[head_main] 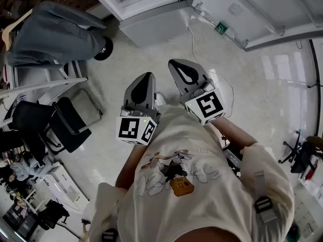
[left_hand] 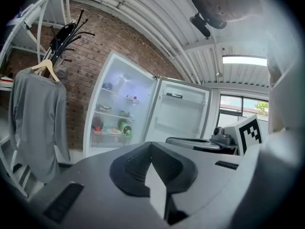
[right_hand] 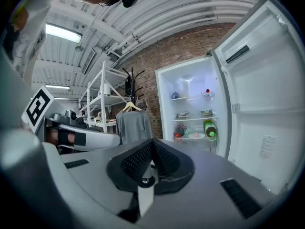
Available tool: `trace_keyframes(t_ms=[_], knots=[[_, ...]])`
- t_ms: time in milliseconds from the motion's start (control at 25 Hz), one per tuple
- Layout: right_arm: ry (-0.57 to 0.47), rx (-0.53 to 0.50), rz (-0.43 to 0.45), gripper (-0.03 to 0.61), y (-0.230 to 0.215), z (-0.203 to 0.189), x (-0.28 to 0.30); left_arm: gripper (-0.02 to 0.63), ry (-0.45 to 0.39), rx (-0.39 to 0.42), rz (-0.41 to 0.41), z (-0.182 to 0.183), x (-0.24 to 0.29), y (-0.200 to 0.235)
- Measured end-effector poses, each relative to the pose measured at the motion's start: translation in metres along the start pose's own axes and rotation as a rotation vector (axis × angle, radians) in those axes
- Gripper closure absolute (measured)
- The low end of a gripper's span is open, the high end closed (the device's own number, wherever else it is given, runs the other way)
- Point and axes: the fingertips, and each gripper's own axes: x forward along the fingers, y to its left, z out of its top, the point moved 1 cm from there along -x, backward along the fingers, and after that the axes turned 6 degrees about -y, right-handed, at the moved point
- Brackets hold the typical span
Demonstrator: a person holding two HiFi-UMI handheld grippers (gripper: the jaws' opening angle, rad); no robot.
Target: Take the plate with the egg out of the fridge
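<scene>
Well beyond right claw (right_hand: 152, 144), plate (right_hand: 196, 136) sits in fridge (right_hand: 190, 78).

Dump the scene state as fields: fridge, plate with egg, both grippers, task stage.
fridge: standing ahead of the person, interior lit
fridge door: swung open
plate with egg: on a lower shelf, just left of the green bottle, untouched
left gripper: shut, empty, well short of the fridge
right gripper: shut, empty, well short of the fridge
task stage: plate not yet reached
</scene>
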Motion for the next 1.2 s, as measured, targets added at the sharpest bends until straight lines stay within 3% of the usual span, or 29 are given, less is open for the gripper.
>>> trace_keyframes(t_ms=[520, 800, 1200], knots=[[-0.029, 0.08, -0.03, 0.571, 0.008, 0.001, -0.034, 0.606, 0.007, -0.053, 0.022, -0.014, -0.024, -0.013], [-0.016, 0.085, -0.102, 0.571, -0.011, -0.01, -0.06, 0.606, 0.023, -0.057, -0.006, -0.02, -0.008, -0.036], [-0.023, 0.16, -0.077, 0.572, -0.052, -0.028, -0.09, 0.606, 0.039, -0.063, 0.05, -0.035, 0.01, -0.066]])
